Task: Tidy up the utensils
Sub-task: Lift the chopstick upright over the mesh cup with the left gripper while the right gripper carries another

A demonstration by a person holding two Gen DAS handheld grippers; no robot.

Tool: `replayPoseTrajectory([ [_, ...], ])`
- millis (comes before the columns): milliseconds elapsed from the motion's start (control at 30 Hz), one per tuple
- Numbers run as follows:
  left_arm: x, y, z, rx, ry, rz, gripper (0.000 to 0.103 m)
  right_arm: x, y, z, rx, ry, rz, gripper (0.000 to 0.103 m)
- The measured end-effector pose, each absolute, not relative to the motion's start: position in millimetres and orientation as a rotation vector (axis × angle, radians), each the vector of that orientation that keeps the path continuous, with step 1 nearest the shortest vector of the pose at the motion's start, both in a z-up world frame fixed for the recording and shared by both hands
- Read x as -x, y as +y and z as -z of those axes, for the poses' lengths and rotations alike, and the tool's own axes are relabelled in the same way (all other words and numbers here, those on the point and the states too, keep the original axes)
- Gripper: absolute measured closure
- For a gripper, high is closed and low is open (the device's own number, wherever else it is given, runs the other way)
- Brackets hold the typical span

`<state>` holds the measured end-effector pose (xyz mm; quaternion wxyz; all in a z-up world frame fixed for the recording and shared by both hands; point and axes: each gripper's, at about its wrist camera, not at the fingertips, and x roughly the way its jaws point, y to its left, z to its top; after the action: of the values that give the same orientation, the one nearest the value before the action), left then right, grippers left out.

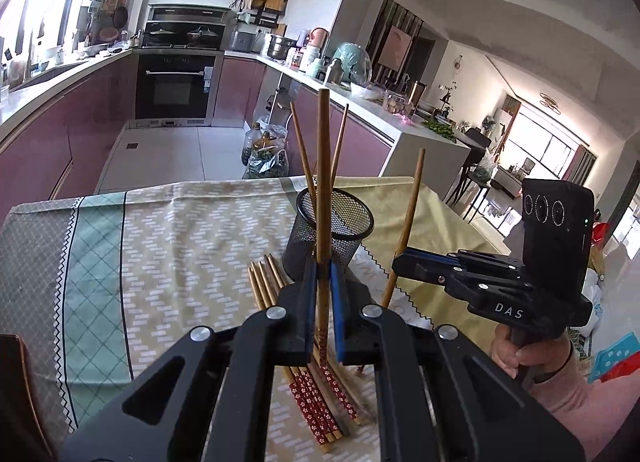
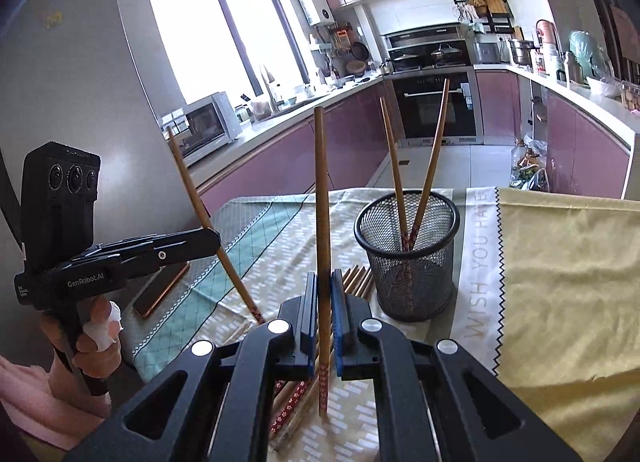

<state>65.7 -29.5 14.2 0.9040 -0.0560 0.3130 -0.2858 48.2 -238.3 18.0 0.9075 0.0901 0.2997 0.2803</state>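
Note:
A black mesh cup [image 1: 334,230] [image 2: 408,254] stands on the table and holds two chopsticks [image 2: 416,166] leaning apart. My left gripper [image 1: 323,274] is shut on a chopstick [image 1: 323,182] held upright just in front of the cup. My right gripper [image 2: 324,294] is shut on another chopstick [image 2: 321,202], also upright, left of the cup. Each gripper shows in the other's view, the right gripper [image 1: 400,258] and the left gripper [image 2: 214,240], each with its chopstick. Several loose chopsticks [image 1: 316,394] [image 2: 292,402] with red patterned ends lie on the cloth below the grippers.
A patterned tablecloth [image 1: 180,246] and a yellow cloth [image 2: 560,282] cover the table. A phone [image 2: 160,290] lies at the table's left. A kitchen with purple cabinets and an oven [image 1: 176,84] lies beyond the table's far edge.

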Motion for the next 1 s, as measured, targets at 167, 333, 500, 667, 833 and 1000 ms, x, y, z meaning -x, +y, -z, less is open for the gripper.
replayPoseTrajectory([
  [167,-65.8,-34.6,-25.2,0.13,0.613,0.603,0.096,-48.5,-243.7,-26.5,-0.193,0.588,-0.578,0.097],
  [333,-71.2,-39.6,-32.6,0.14,0.592,0.61,0.096,-49.4,-247.7,-36.6,-0.189,0.558,-0.569,0.097],
  [500,-78.5,-44.9,-46.1,0.14,0.562,0.609,0.096,-54.3,-256.3,-50.5,-0.19,0.522,-0.554,0.097],
  [667,-87.8,-51.0,-63.8,0.136,0.524,0.617,0.096,-60.2,-265.1,-71.5,-0.185,0.468,-0.536,0.097],
  [833,-97.8,-59.2,-84.1,0.131,0.486,0.627,0.096,-67.7,-269.7,-89.2,-0.174,0.42,-0.522,0.097],
  [1000,-106.3,-67.8,-99.8,0.115,0.454,0.623,0.096,-78.2,-270.2,-100.8,-0.159,0.392,-0.506,0.097],
])
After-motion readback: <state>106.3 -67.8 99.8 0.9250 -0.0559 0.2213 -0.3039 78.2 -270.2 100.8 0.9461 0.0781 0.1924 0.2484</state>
